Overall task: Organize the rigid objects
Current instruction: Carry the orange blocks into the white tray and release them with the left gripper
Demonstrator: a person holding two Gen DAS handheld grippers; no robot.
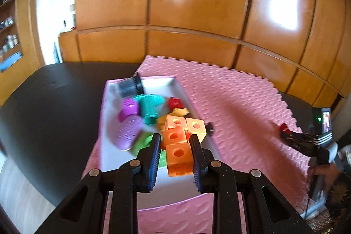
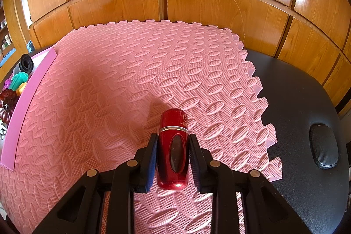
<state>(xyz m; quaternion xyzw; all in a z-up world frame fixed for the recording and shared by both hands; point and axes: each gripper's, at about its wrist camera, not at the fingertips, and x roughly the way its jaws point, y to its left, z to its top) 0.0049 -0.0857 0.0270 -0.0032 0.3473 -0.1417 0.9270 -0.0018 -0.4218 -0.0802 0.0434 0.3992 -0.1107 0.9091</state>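
The orange block cluster [image 1: 178,142], several cubes joined together with round holes in their faces, was clamped between the pads of the left gripper [image 1: 175,147] and held above the pink-walled box [image 1: 104,106]. Only the nearest cube sat between the pads; the rest of the cluster stuck out ahead of them. Beneath it the box held a jumble of toys: a purple oval piece [image 1: 127,132], a teal piece [image 1: 149,108], a green piece [image 1: 142,142], a red piece [image 1: 174,102] and a black ribbed cylinder [image 1: 130,86] leaning in the far corner. The box stood on the pink foam mat [image 1: 230,102], which covered part of the black surface [image 1: 54,102].

The right gripper [image 2: 173,146] was clenched on a red metallic bottle [image 2: 173,150], which lay lengthwise between its pads with its cap end pointing away, low over the mat [image 2: 131,69]. From the right wrist view the box [image 2: 28,102] stood well apart to the left. Wooden cabinet panels [image 2: 197,3] rose behind the surface.
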